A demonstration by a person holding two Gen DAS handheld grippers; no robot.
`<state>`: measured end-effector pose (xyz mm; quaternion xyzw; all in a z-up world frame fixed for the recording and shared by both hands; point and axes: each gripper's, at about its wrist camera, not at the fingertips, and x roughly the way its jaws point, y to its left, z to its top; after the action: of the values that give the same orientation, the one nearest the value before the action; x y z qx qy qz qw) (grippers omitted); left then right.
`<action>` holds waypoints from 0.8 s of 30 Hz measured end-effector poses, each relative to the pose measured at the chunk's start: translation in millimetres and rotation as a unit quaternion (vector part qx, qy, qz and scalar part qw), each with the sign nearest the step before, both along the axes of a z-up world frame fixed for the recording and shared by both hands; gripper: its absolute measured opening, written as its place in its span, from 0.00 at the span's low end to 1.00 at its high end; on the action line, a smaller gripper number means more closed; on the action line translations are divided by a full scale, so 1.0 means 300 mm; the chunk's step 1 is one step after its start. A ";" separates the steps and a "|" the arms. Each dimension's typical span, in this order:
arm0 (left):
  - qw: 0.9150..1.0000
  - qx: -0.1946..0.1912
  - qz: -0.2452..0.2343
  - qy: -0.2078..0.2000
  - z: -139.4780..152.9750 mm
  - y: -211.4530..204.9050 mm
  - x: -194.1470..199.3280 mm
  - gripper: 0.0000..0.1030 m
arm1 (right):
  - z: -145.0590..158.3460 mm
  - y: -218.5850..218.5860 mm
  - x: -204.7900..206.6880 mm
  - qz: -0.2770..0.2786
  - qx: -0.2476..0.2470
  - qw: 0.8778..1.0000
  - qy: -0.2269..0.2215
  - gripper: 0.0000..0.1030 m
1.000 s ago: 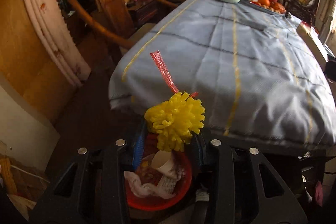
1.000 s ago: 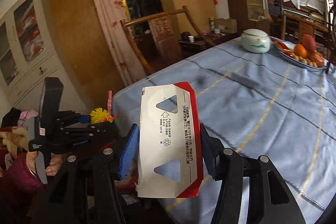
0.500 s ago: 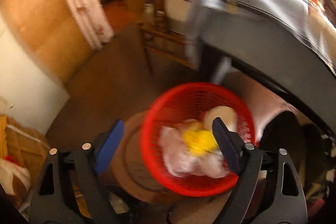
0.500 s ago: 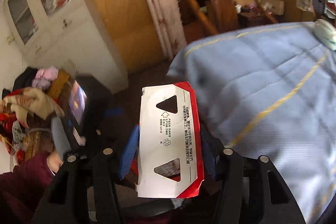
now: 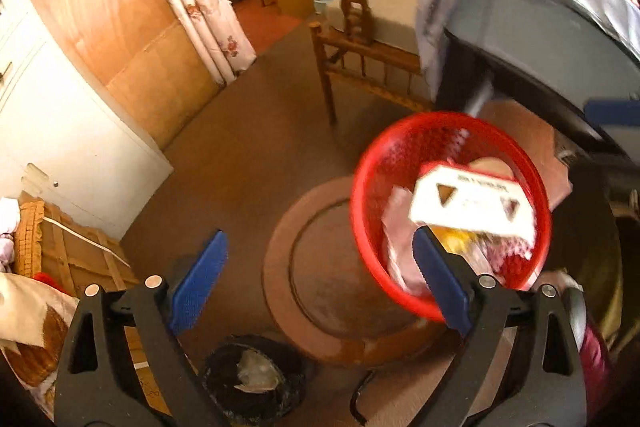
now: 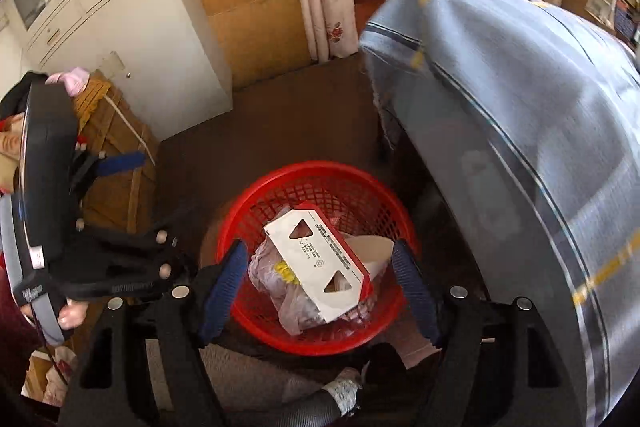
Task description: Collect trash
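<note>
In the right wrist view, a red mesh wastebasket (image 6: 316, 259) is seen at lower centre, just beside the hanging edge of a blue striped tablecloth (image 6: 520, 131) that fills the right of the frame. A white and red carton (image 6: 320, 263) lies tilted inside it, on top of a crumpled plastic bag (image 6: 272, 279), a yellow pompom (image 6: 286, 273) and a paper cup (image 6: 370, 251). The right gripper (image 6: 318, 287) is held directly above the basket with its blue pads spread wide and nothing between them.

In the left wrist view, the left gripper (image 5: 320, 287) is likewise spread wide and empty; the basket (image 5: 448, 215) sits at right of centre, partly behind the right-hand pad, with the carton (image 5: 472, 207) blurred above the other trash.

The carton is judged to rest loosely and high on the pile, so it could slide out if the basket were knocked. Such a knock could be caused by either gripper being swung low across the rim, or by the tablecloth being snagged.
</note>
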<state>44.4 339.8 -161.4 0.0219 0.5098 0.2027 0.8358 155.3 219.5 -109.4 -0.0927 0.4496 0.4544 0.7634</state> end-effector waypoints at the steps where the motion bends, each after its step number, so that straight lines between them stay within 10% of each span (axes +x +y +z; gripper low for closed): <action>1: 1.000 -0.003 -0.004 0.002 -0.001 -0.011 -0.016 0.88 | 0.001 -0.017 -0.006 -0.006 0.001 1.000 0.003 0.73; 24: 0.998 -0.005 -0.052 -0.047 0.078 -0.218 -0.180 0.91 | 0.018 -0.243 -0.278 -0.111 -0.023 0.993 -0.024 0.88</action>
<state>-9.7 274.5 -138.0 0.0351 0.4690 0.1572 0.8684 71.9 146.6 -104.0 -0.0708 0.4491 0.3540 0.8173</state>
